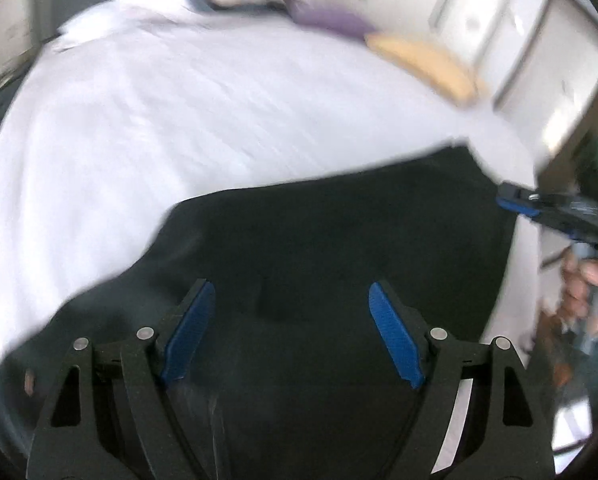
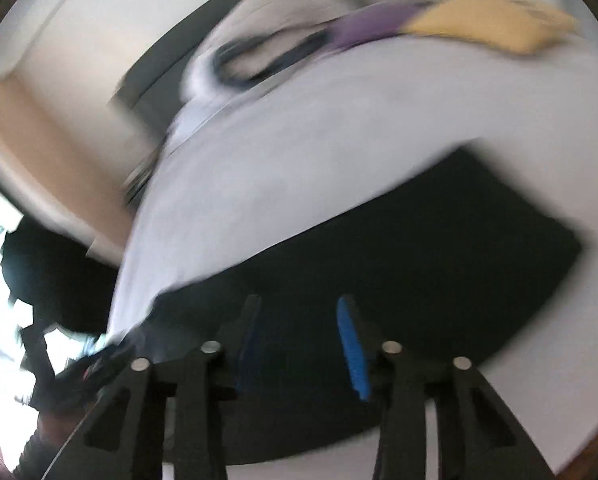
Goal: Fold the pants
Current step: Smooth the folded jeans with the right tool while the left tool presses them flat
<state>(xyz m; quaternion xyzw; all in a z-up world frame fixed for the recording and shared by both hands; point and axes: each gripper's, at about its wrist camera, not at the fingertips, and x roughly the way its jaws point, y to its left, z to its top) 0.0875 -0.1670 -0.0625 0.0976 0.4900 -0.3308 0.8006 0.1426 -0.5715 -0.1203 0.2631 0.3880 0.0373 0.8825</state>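
Both of your views are smearing with motion blur, so you are not getting seams, waistband or leg ends on the black pants (image 1: 339, 232); they are reading only as one dark, flat block lying on the white bed sheet (image 1: 139, 140). The near part of the pants is running under your left gripper (image 1: 291, 300) and out of the bottom of the left wrist view, so that edge is staying hidden. The far edge of the pants is showing as a clean slanting line against the sheet, and one corner is lying toward your right gripper (image 1: 517, 200), which is entering from the side with part of your hand (image 1: 587, 292) behind it. Your left gripper is hanging above the pants with its blue pads (image 1: 395, 336) spread wide and nothing between them. In the right wrist view your right gripper (image 2: 299, 304) is standing partly open over the pants (image 2: 419, 248), pressing on no cloth, one pad too blurred to read. Beyond the pants the sheet is lying bare and open, up to a purple cloth (image 1: 327, 20) and a tan cloth (image 1: 423, 64) at its far edge. A pale cabinet (image 1: 519, 40) is standing past those.
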